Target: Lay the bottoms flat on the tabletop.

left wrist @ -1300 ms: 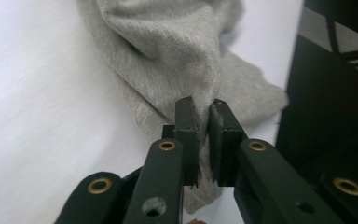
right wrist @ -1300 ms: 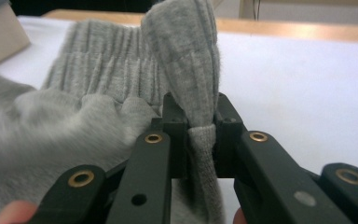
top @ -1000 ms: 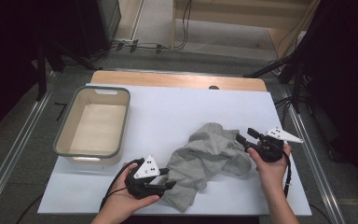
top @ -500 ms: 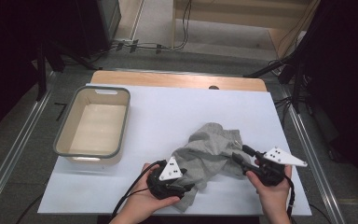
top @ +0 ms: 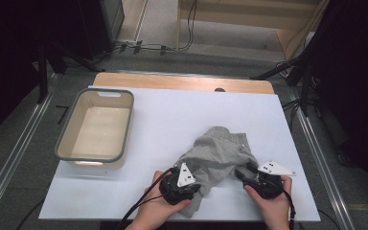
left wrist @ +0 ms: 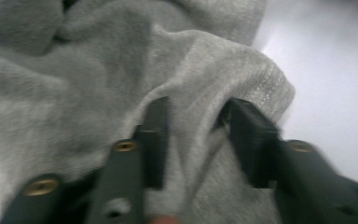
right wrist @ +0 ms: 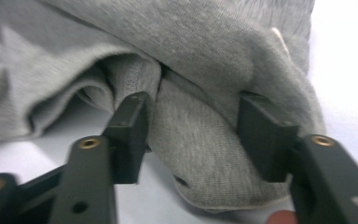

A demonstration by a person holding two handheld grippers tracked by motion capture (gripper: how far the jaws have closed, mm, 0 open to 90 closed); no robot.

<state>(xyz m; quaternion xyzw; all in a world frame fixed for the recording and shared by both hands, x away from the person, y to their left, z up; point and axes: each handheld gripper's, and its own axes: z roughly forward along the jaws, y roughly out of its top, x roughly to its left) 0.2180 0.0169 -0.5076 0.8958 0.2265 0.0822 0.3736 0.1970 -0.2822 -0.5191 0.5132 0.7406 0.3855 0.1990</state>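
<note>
Straddling folds of the grey sweatshirt (top: pixel 215 155) on the counter (top: pixel 172 120), left claw (left wrist: pixel 196 140) and right claw (right wrist: pixel 191 140) sit spread, ready to pinch opposite ends.

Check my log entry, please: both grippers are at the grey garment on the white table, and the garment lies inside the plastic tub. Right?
Not quite. The grey garment lies crumpled on the white table, right of the tub, not in it; the high view shows this. The rest holds: the left gripper and right gripper each have a fold between open jaws.

The grey garment (left wrist: pixel 121 70) looks blurred, cut off by every edge.
</note>
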